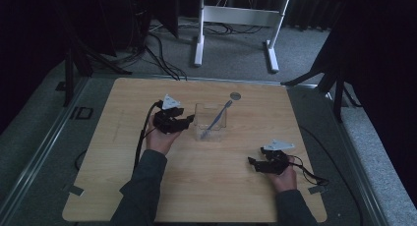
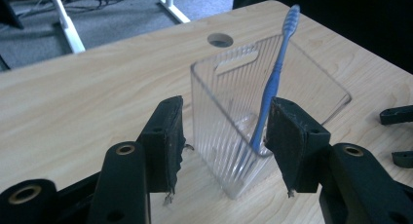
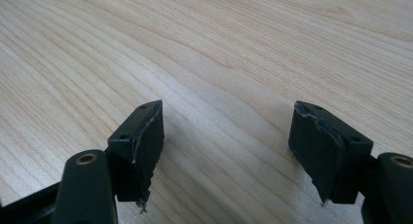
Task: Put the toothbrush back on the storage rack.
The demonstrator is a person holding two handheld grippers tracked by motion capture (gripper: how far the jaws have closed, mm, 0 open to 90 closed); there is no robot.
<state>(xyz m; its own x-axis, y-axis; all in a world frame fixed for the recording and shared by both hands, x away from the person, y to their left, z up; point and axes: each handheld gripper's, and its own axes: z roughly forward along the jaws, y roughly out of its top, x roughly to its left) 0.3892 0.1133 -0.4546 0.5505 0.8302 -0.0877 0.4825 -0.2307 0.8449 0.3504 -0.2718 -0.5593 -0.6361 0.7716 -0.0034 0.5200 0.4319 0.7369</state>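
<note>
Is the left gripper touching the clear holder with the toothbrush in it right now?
Apart. In the left gripper view the left gripper stands open, with bare table between each pad and the clear holder; the toothbrush leans inside it.

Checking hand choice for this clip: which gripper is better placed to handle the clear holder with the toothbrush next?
Left. The left gripper is open right beside the clear holder with the toothbrush; the right gripper rests open over bare table, farther away.
</note>
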